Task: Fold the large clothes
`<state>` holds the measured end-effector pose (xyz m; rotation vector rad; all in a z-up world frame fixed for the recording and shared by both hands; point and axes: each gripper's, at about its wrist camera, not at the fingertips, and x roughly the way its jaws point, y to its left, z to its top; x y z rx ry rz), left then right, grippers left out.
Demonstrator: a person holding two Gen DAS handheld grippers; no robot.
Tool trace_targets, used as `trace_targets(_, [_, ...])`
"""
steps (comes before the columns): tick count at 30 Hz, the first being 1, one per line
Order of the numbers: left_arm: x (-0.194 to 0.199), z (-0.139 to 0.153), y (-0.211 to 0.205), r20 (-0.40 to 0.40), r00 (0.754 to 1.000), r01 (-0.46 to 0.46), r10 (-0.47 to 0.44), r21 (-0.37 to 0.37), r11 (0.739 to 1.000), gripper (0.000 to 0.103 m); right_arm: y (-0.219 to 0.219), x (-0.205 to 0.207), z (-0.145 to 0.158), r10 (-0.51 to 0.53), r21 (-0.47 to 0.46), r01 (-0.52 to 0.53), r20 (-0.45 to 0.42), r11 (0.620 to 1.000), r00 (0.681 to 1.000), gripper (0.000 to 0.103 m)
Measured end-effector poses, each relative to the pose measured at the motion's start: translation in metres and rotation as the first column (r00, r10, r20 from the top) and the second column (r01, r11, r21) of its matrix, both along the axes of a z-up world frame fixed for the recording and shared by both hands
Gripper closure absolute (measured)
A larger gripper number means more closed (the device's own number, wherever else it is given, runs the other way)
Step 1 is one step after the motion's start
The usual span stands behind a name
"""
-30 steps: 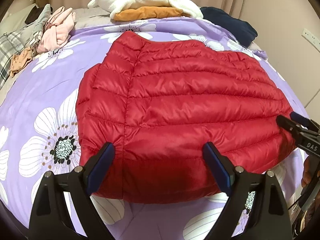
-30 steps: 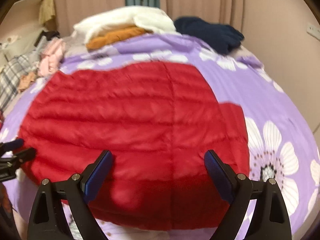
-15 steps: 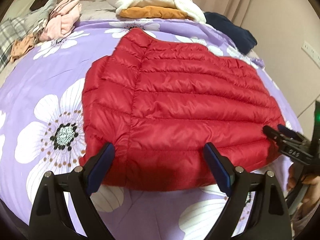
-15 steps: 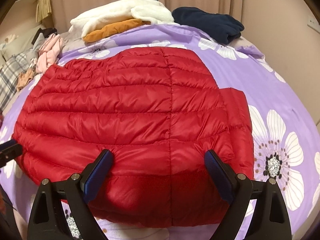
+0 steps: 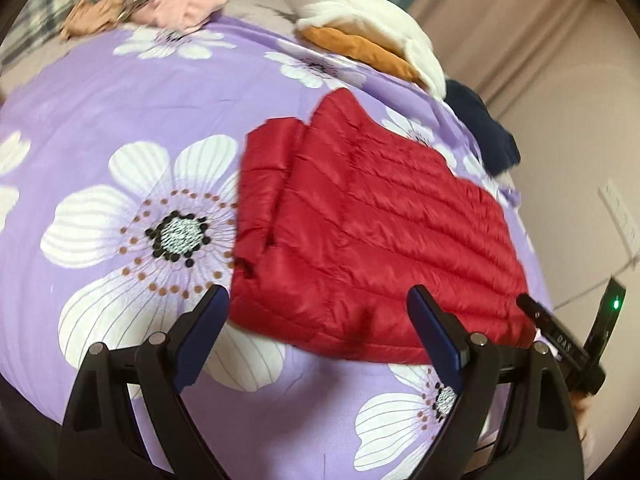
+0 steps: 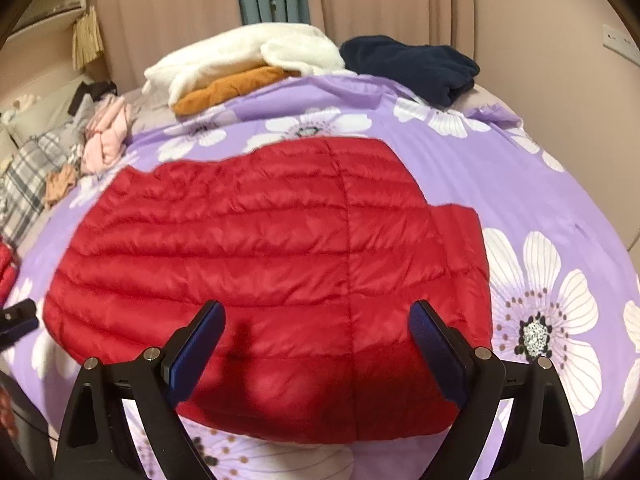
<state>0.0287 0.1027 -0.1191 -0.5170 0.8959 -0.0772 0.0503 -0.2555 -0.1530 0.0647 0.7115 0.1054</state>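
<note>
A red quilted puffer jacket (image 5: 372, 236) lies folded and flat on a purple floral bedspread (image 5: 120, 128); it also shows in the right wrist view (image 6: 260, 264). My left gripper (image 5: 316, 320) is open and empty, just above the jacket's near left corner. My right gripper (image 6: 316, 332) is open and empty over the jacket's near edge. The right gripper's tip shows at the right of the left wrist view (image 5: 560, 336). The left gripper's tip shows at the left edge of the right wrist view (image 6: 16, 316).
At the far side of the bed lie a white and orange pile (image 6: 240, 68), a navy garment (image 6: 412, 64) and pink and plaid clothes (image 6: 104, 140). Curtains (image 6: 380, 0) and a wall with a socket (image 5: 618, 220) stand behind.
The left gripper has swung left and pulled back, so the jacket now sits to the right in its view. The right gripper has drawn back slightly. Both stay open.
</note>
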Motion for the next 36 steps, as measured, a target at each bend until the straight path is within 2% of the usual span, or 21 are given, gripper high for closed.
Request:
trace_targets(5, [-0.003, -0.009, 0.021, -0.032, 0.999, -0.048, 0.044, -0.157, 0.986, 0.012, 0.010, 0.000, 0.006, 0.033, 0.015, -0.033, 0.008, 0.999, 0.999, 0.010])
trace_targets(18, [-0.008, -0.024, 0.036, -0.062, 0.997, -0.065, 0.049, -0.301, 0.951, 0.012, 0.036, 0.003, 0.008, 0.099, -0.001, -0.099, -0.005, 0.995, 0.995, 0.010])
trace_targets(23, [-0.007, -0.028, 0.036, -0.064, 0.997, -0.055, 0.036, -0.340, 0.939, 0.012, 0.039, 0.004, 0.008, 0.105, 0.006, -0.105, -0.010, 0.994, 0.994, 0.010])
trace_targets(36, [0.002, -0.038, 0.044, -0.086, 0.995, -0.078, 0.049, -0.370, 0.926, 0.012, 0.052, 0.009, 0.008, 0.133, 0.012, -0.133, -0.014, 0.991, 0.991, 0.010])
